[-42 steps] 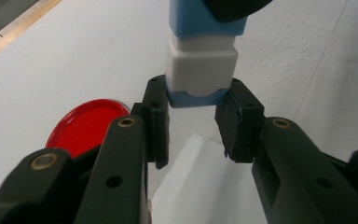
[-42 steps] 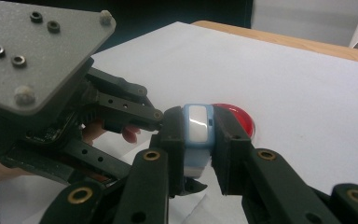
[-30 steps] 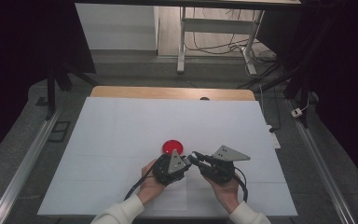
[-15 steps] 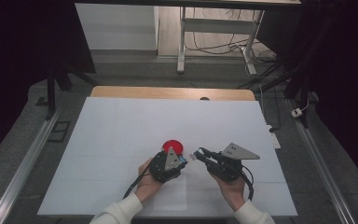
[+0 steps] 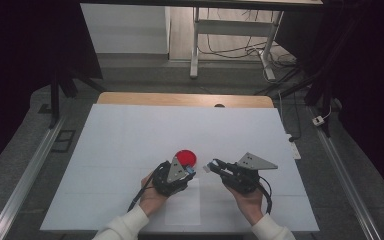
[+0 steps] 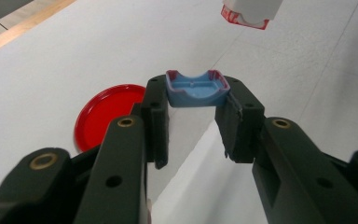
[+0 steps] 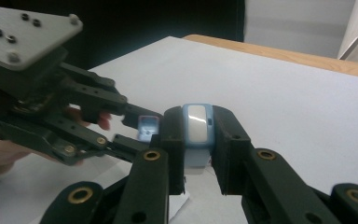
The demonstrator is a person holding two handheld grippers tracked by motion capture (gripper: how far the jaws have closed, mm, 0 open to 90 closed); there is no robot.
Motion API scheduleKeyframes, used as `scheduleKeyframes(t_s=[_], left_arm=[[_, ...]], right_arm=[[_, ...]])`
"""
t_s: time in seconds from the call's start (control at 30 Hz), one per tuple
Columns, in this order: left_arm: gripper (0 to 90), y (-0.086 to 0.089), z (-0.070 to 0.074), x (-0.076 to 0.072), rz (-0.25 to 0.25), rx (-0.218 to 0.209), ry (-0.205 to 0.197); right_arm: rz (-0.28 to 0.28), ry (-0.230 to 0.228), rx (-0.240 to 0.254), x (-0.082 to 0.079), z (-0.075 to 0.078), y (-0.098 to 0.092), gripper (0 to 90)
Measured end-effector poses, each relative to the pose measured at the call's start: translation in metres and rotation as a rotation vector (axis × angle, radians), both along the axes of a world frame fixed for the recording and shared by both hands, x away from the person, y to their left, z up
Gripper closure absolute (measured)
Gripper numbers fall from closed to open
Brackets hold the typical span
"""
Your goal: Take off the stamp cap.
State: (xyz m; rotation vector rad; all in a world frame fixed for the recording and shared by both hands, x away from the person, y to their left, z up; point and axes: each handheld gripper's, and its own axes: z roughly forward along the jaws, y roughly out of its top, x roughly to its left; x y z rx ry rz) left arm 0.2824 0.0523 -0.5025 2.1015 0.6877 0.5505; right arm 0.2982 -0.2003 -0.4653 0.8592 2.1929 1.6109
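Observation:
My left gripper (image 5: 192, 171) is shut on a small blue cap (image 6: 196, 88) with a red-edged rim, held between its fingertips just above the white table. A flat red lid (image 5: 185, 157) lies on the table right behind and left of that gripper, also seen as the red lid (image 6: 103, 115). My right gripper (image 5: 211, 167) is shut on a small blue and white box (image 7: 197, 127), level with the left gripper. The two sets of tips face each other a short gap apart. The blue cap (image 7: 147, 126) shows in the left gripper's jaws in the right gripper view.
The white table (image 5: 130, 130) has a wooden strip (image 5: 180, 98) along its far edge. A thin white sheet (image 5: 185, 210) lies under the hands near the front edge. Metal rails (image 5: 25, 180) run along both sides, and cables (image 5: 240, 50) lie on the floor beyond.
The grippers' tips were together a second ago. The right gripper has drawn back to the right with the box, leaving the blue cap in the left gripper.

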Motion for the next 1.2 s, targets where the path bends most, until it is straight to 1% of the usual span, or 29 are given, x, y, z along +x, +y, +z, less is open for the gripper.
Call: scheduleKeyframes(t_s=[0.3,0.6,0.77,0.83,0.93,1.2], left_arm=[[65.0,0.024,0.003,-0.009,0.005,-0.015,0.005],[65.0,0.048,0.005,-0.018,0.02,-0.039,0.023],[65.0,0.062,0.005,-0.024,0.037,-0.051,0.033],[64.9,0.068,0.005,-0.028,0.046,-0.052,0.038],[64.9,0.079,0.003,-0.033,0.061,-0.064,0.046],[64.9,0.101,-0.001,-0.044,0.095,-0.071,0.063]], right_arm=[[0.014,0.014,-0.009,0.003,-0.003,0.0,75.2],[0.015,0.013,-0.012,0.004,-0.003,-0.002,75.2],[0.013,0.013,-0.015,0.005,-0.005,-0.003,75.2],[0.013,0.01,-0.018,0.005,-0.005,-0.003,75.2],[0.014,0.007,-0.019,0.005,-0.005,-0.004,75.2],[0.025,0.003,-0.025,0.005,-0.007,-0.002,75.2]])
